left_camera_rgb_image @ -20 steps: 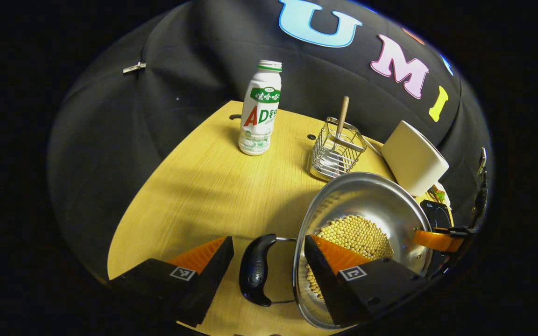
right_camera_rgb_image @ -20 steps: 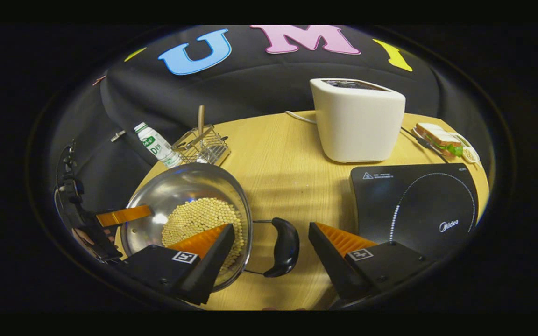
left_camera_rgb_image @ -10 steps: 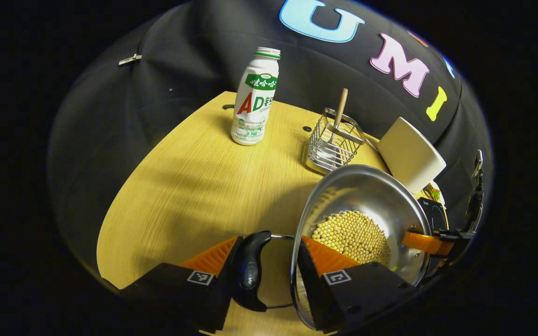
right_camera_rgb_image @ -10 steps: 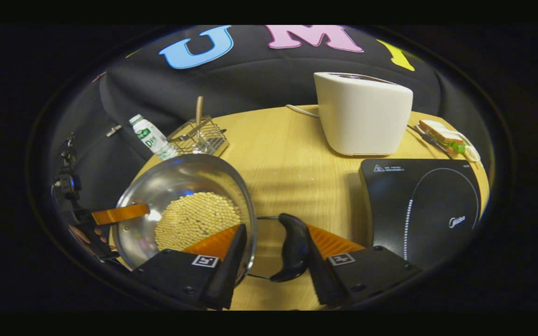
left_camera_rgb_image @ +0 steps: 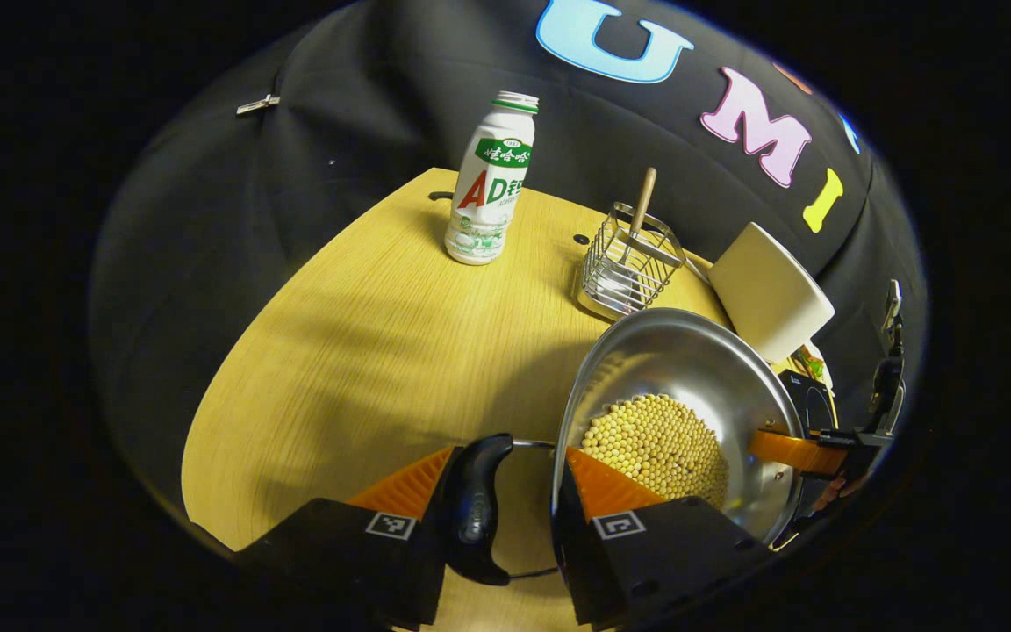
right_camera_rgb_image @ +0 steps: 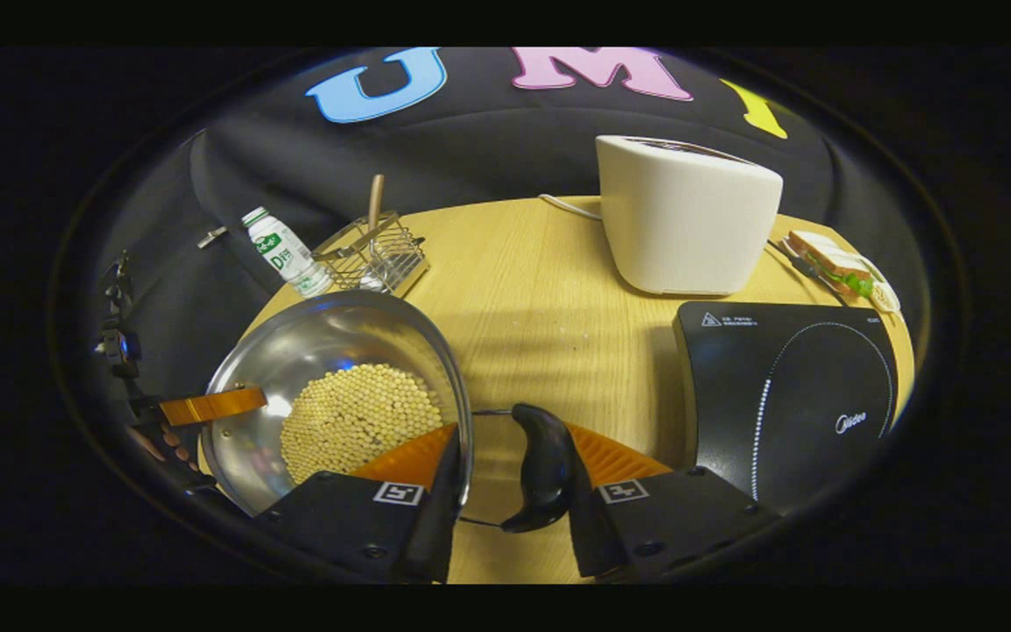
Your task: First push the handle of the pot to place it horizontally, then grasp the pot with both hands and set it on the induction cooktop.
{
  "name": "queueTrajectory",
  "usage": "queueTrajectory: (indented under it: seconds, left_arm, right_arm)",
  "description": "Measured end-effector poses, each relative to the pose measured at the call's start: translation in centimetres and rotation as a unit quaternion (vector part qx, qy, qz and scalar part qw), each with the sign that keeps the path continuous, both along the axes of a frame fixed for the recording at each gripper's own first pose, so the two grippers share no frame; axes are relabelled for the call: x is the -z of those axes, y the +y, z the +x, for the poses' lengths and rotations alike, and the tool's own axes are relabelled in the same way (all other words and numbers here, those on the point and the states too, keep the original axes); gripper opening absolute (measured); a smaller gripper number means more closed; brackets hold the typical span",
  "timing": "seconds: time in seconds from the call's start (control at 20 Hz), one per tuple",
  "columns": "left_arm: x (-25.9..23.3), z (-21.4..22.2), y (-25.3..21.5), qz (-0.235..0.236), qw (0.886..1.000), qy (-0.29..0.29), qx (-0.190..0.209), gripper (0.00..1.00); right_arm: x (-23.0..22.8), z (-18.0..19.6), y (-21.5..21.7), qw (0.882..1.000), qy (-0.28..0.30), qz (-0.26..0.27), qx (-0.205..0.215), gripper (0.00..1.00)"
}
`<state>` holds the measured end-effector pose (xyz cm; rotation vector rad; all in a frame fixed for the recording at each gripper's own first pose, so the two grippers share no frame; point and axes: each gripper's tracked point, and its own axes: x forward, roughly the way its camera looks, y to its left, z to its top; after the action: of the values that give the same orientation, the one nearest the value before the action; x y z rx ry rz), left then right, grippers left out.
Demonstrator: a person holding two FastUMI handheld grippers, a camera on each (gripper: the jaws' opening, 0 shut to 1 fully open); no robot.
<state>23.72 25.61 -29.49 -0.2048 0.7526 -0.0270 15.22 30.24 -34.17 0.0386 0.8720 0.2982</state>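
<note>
I'm working in a mock kitchen set up inside a cloth-walled booth. A round wooden table (right_camera_rgb_image: 541, 298) carries kitchen things: a black induction cooktop (right_camera_rgb_image: 786, 386), a white toaster (right_camera_rgb_image: 685, 215), a sandwich on a plate (right_camera_rgb_image: 835, 263), a wire utensil rack (right_camera_rgb_image: 374, 259) with a wooden handle standing in it, a drink bottle (left_camera_rgb_image: 490, 180), and a steel pot (right_camera_rgb_image: 339, 386) holding yellow beans. Black fabric drapes close behind the table's far edge, so it reads as a staged set, not a real home.

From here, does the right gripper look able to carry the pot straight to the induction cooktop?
Probably yes. The right gripper straddles the pot rim and handle, and only bare table separates it from the induction cooktop.
</note>
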Motion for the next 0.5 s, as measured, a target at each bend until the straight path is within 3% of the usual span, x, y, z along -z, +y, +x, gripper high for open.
queueTrajectory:
  seconds: [0.5]
  left_arm:
    - [-5.1, -1.8, -4.2, 0.009, 1.0, -0.023, 0.007, 0.58]
  right_arm:
    - [-6.5, -0.1, -3.3, 0.999, -0.038, 0.01, -0.005, 0.56]
